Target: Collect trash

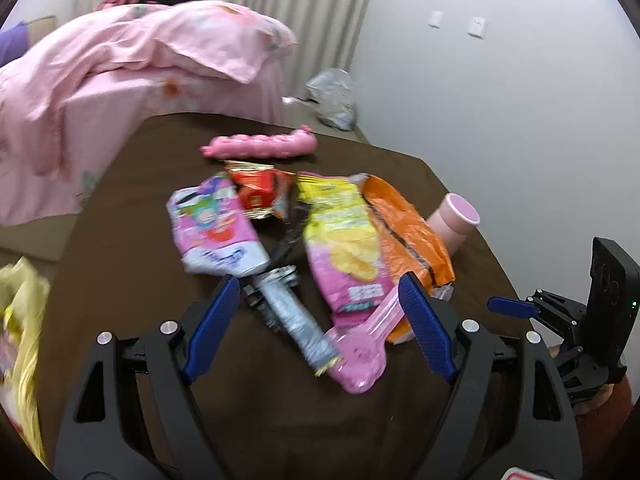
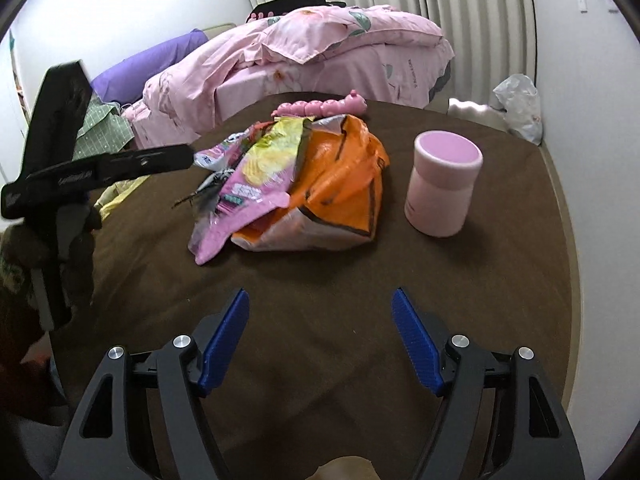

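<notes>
A pile of snack wrappers lies on the brown table (image 1: 120, 264): a pink and white bag (image 1: 216, 228), a red wrapper (image 1: 260, 194), a yellow and pink chip bag (image 1: 346, 240), an orange bag (image 1: 404, 228), a silver wrapper (image 1: 292, 316) and a flat pink packet (image 1: 360, 354). My left gripper (image 1: 320, 292) is open, its fingers astride the silver wrapper and the pink packet. My right gripper (image 2: 320, 308) is open and empty above bare table, short of the orange bag (image 2: 344, 184) and the chip bag (image 2: 256, 176).
A pink cup (image 2: 442, 184) stands right of the pile. A pink caterpillar toy (image 1: 260, 146) lies behind it. A bed with pink bedding (image 2: 304, 48) is beyond the table. A clear plastic bag (image 1: 334, 98) sits on the floor by the wall. A yellow bag (image 1: 20, 320) is at left.
</notes>
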Demonstrator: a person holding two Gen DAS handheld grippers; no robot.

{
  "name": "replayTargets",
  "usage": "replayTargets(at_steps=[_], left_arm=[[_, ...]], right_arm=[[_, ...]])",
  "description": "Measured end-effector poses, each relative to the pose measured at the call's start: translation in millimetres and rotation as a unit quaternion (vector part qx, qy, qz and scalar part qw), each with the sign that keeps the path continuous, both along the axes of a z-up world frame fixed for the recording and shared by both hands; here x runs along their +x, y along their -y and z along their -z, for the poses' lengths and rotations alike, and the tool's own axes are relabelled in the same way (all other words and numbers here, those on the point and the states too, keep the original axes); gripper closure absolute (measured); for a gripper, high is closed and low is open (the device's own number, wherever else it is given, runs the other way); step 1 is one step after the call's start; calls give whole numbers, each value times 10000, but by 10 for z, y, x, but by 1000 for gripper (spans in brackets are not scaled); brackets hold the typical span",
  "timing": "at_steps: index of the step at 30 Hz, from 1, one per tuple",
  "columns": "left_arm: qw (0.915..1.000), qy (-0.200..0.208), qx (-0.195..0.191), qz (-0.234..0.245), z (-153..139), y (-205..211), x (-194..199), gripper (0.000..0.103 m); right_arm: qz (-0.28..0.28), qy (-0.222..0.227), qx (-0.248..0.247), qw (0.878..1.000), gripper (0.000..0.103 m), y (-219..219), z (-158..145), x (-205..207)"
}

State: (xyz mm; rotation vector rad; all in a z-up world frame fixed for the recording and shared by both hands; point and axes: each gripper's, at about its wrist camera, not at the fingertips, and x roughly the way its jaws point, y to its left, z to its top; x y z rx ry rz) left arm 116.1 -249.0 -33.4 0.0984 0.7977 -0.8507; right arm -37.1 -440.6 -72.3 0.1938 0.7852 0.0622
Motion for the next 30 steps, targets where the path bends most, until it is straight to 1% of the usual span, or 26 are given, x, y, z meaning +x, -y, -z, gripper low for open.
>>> replayTargets(at_steps=[5,7,8,10,11,12,13,14,15,17,20,25,26,28,29,30], left_arm=[[9992,-391,3,-60,178,42,299,28],[9977,-660,102,-137,287,11,421,37],[9967,-774,165,-191,331,-11,462,46],[9963,-787,146,-316,335,-62,474,52],[9959,-822,168,-333,337,-69,471,61],[9957,-842,245,-312,346,-55,452,66],[9961,-754,341,-292,344,-38,407,69],[9965,-653,433,-296,336,-27,363,82],[9964,-543,568,-318,328,-19,308,83],[9962,-556,582,-343,307,-69,200,84],[9949,-500,668,-571,244,-287,-28,87],[9912,-525,731,-970,190,-651,-289,87],[9902,-551,738,-1053,194,-703,-307,87],[9886,-705,581,-1200,194,-844,-341,86],[9882,-769,460,-1240,186,-895,-348,83],[9878,-813,337,-1285,172,-949,-357,75]], right_arm=[[75,21,37,10000,33,74,3,-71],[171,47,-25,9998,33,101,-24,-113],[193,55,-47,9998,33,108,-35,-116],[229,99,-139,9996,33,110,-65,-140],[234,107,-169,9995,33,109,-70,-144],[242,105,-227,9994,33,92,-71,-142],[239,74,-264,9993,33,73,-64,-128],[225,43,-264,9994,33,68,-63,-86],[208,17,-267,9994,33,55,-61,-75],[189,-40,-340,9992,33,-1,-49,-57],[169,-48,-445,9989,33,-82,-61,-53],[19,64,-295,9995,33,-299,-117,-49],[-41,91,-278,9996,33,-354,-126,-46],[-212,152,-325,9991,33,-501,-145,-30],[-337,187,-461,9982,33,-608,-151,-3],[-435,239,-622,9968,35,-709,-158,31]])
